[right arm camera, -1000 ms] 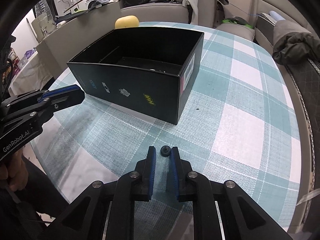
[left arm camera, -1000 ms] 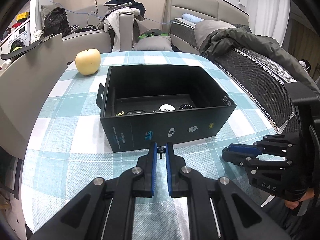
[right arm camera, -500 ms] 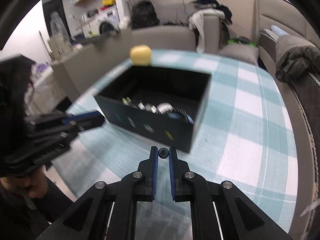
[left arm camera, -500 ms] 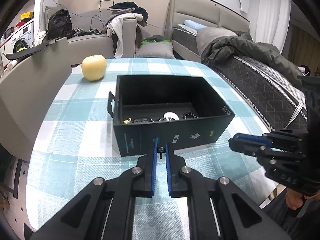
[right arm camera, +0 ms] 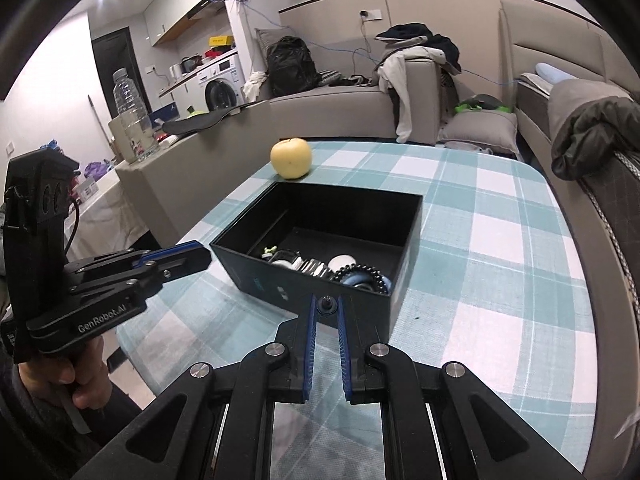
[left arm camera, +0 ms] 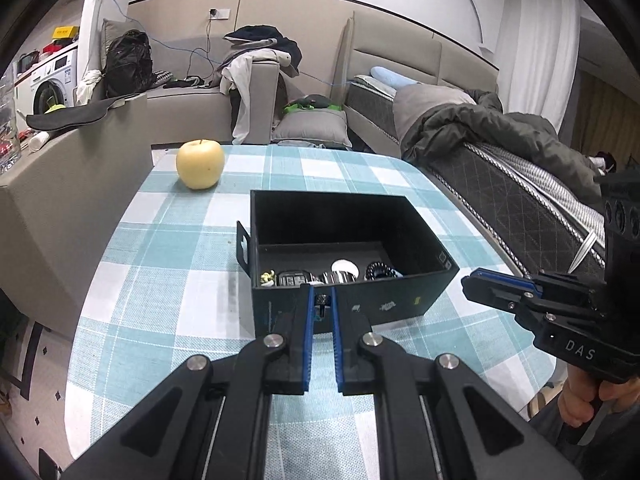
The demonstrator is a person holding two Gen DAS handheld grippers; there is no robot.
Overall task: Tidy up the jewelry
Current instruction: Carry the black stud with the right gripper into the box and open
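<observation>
Centrally in both views sits one open black rectangular cardboard box (left arm camera: 352, 272), lidless, on a worktop covered with a teal-and-white checked cloth (left arm camera: 168, 280). Its contents lie bunched along the wall nearest the cameras: one small yellow-green trinket (right arm camera: 269, 251) at the left end, one dark square-faced watch (left arm camera: 294, 279), a cluster of silver metal pieces (right arm camera: 310, 267) too tangled to count, one white round disc (right arm camera: 342, 261), and one black beaded bracelet (right arm camera: 360, 271) with a pale blue piece beneath it. The far half of the box floor is bare.

Two grippers are present. The left gripper (left arm camera: 321, 306) has its blue-padded fingers (left arm camera: 306, 320) drawn close, pinching one small dark stud-like jewelry piece (left arm camera: 322, 302) at the tips, in front of the box's near wall at lower centre of the left wrist frame. The right gripper (right arm camera: 325, 306) likewise has its fingers narrowed onto one small dark round jewelry piece (right arm camera: 326, 303), held against the near rim of the box at lower centre of the right wrist frame.

One yellow apple (left arm camera: 200, 163) stands beyond the box, near the far worktop edge, well apart from it. Cloth lies open on the right of the box up to the rounded edge beside a grey sofa (right arm camera: 332, 108).
</observation>
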